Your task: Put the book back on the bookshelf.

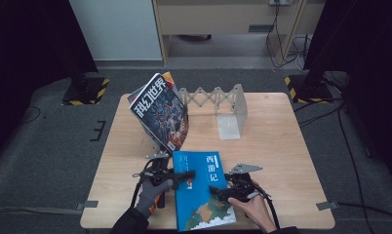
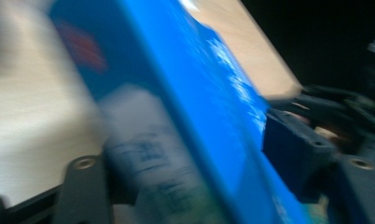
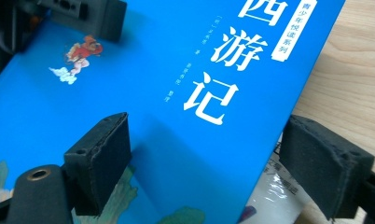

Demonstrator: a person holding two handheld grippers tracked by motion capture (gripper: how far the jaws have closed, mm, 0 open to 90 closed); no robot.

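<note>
A blue book (image 1: 204, 195) with white Chinese title characters lies at the front middle of the wooden table (image 1: 282, 161). My left gripper (image 1: 186, 176) is at the book's left edge. In the blurred left gripper view the book (image 2: 199, 116) stands edge-on between the jaws of that gripper (image 2: 195, 149), the right pad against the cover: shut on it. My right gripper (image 1: 218, 191) hangs over the book's right edge. There the gripper (image 3: 218, 158) is open, one pad above the cover (image 3: 153, 93) and the other beyond the edge over the wood.
A dark-covered magazine (image 1: 160, 112) leans with others against a white folding book rack (image 1: 223, 105) at the back of the table. The table's front edge is just behind the hands. Black stand bases with striped tape sit on the floor at both back corners.
</note>
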